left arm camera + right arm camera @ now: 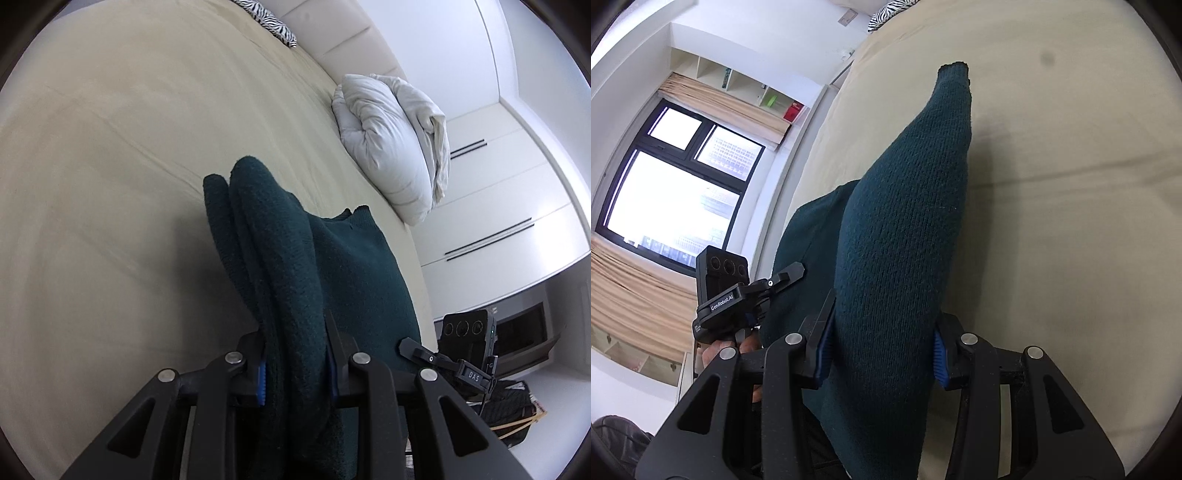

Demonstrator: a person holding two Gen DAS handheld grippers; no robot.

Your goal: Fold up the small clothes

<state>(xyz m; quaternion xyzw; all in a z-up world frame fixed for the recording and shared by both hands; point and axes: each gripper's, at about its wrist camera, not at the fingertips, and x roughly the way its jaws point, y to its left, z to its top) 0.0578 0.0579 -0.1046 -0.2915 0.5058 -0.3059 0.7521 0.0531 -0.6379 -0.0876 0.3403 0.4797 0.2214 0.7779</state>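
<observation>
my left gripper [295,365] pinches a thick bunched fold of the dark green knit sweater [317,266], blue pads pressed into the fabric on both sides. my right gripper [882,350] clamps another bundle of the same sweater [905,229], a sleeve end jutting forward past the fingers. the garment hangs between both tools above the beige bedsheet [110,155]. white pillow [391,147] against the headboard, zebra-print cushion [269,22] farther off. window [672,184] beside the bed.
</observation>
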